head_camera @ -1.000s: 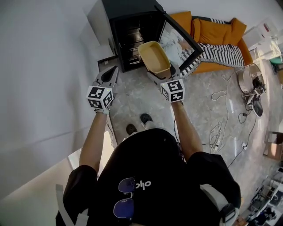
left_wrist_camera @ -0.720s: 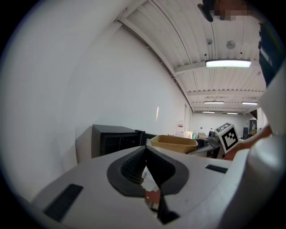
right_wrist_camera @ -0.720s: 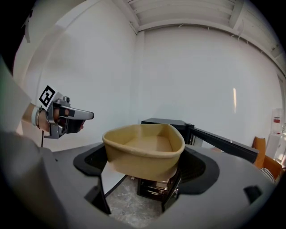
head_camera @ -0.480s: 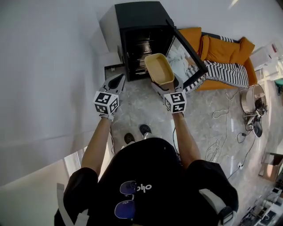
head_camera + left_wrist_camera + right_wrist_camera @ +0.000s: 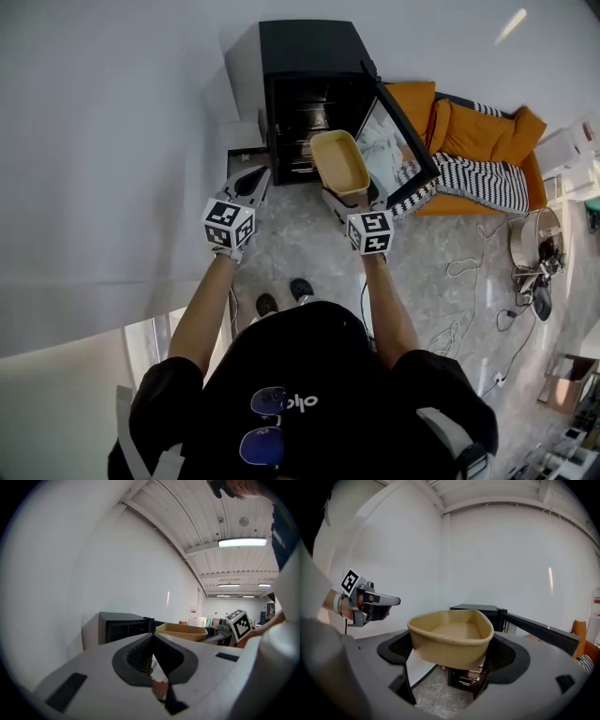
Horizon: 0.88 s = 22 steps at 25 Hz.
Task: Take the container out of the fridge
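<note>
The container [image 5: 339,161] looks light and bendy, so its near wall, pinched by the fingers [image 5: 390,647] of the right gripper [image 5: 351,195], seems a good spot, while the left gripper [image 5: 255,178] is closed on nothing.

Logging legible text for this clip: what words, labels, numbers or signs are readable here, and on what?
Black shirt: short white print by the collar, upside down, too unclear to quote.
Marker cubes: black-and-white square patterns only, no letters.
Fridge, container: no text seen.
</note>
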Each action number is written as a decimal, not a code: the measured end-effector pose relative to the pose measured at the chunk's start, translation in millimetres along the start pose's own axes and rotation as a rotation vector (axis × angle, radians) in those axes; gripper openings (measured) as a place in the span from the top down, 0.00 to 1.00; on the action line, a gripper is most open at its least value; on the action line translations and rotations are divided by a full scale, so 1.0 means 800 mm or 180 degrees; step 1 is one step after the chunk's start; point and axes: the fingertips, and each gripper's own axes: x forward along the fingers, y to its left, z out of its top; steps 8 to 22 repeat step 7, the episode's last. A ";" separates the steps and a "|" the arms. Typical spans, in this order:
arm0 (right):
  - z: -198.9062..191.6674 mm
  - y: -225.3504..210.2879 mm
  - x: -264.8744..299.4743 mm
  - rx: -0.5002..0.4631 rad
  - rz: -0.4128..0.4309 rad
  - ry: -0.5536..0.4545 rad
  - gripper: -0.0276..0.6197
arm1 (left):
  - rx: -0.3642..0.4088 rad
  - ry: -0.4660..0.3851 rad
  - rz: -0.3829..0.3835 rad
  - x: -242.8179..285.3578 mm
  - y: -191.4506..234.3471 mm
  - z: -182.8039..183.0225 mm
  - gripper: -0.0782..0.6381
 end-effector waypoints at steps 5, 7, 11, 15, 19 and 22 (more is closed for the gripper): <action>-0.002 -0.003 -0.007 -0.0014 0.0028 0.0015 0.19 | 0.0005 -0.0007 0.0026 0.000 -0.010 0.001 0.89; -0.004 -0.004 -0.010 -0.0015 0.0030 0.0015 0.19 | 0.0010 -0.0001 0.0033 0.000 -0.013 0.000 0.89; -0.004 -0.004 -0.010 -0.0015 0.0030 0.0015 0.19 | 0.0010 -0.0001 0.0033 0.000 -0.013 0.000 0.89; -0.004 -0.004 -0.010 -0.0015 0.0030 0.0015 0.19 | 0.0010 -0.0001 0.0033 0.000 -0.013 0.000 0.89; -0.004 -0.004 -0.010 -0.0015 0.0030 0.0015 0.19 | 0.0010 -0.0001 0.0033 0.000 -0.013 0.000 0.89; -0.004 -0.004 -0.010 -0.0015 0.0030 0.0015 0.19 | 0.0010 -0.0001 0.0033 0.000 -0.013 0.000 0.89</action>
